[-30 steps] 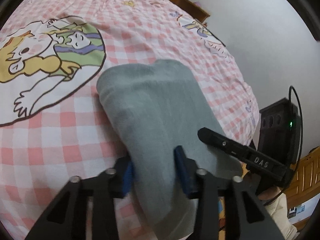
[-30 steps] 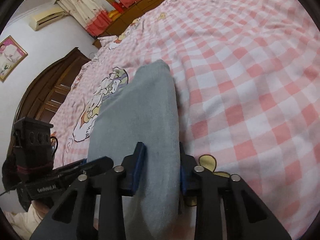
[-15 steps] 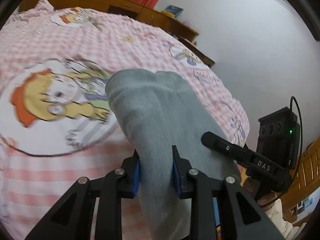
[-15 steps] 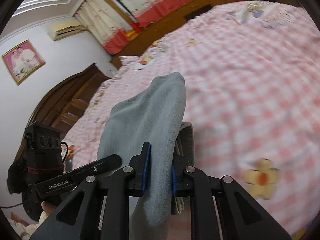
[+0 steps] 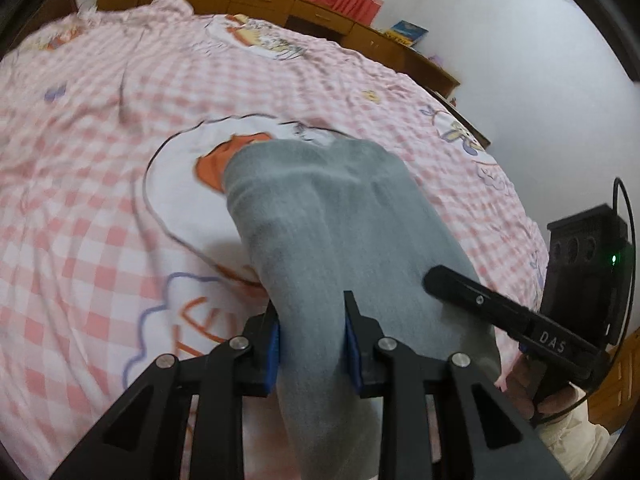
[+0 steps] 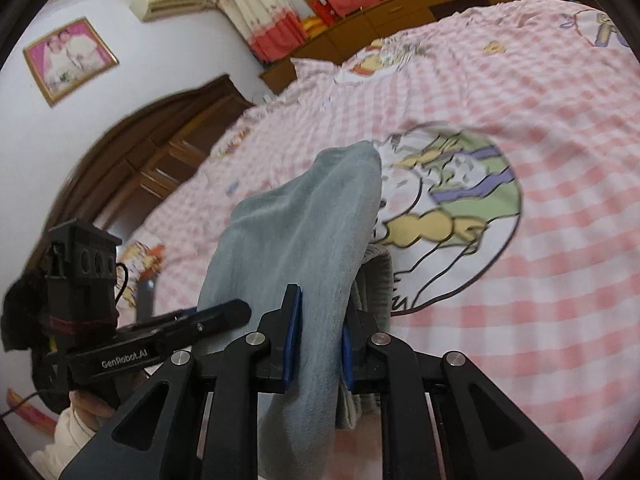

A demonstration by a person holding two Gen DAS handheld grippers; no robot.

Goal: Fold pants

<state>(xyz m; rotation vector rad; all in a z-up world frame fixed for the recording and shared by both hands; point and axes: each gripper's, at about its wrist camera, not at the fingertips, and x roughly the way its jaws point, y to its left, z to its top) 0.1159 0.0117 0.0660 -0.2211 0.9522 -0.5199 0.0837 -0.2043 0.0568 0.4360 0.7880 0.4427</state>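
Pink-and-white checked bedding [image 5: 100, 184] with cartoon prints fills both my views, with a wooden cabinet [image 6: 400, 12] and red-trimmed curtains [image 6: 280, 8] along the far wall. Over it hang the grey pants [image 5: 340, 232], bunched into a thick folded length that runs away from me and droops over a round cartoon print. My left gripper [image 5: 312, 332] is clamped on the near end, blue pads pressing the cloth from both sides. My right gripper [image 6: 318, 340] pinches the same garment [image 6: 304, 232] just as tightly, a ribbed band showing beside its right pad. Each view catches the other tool alongside the fabric.
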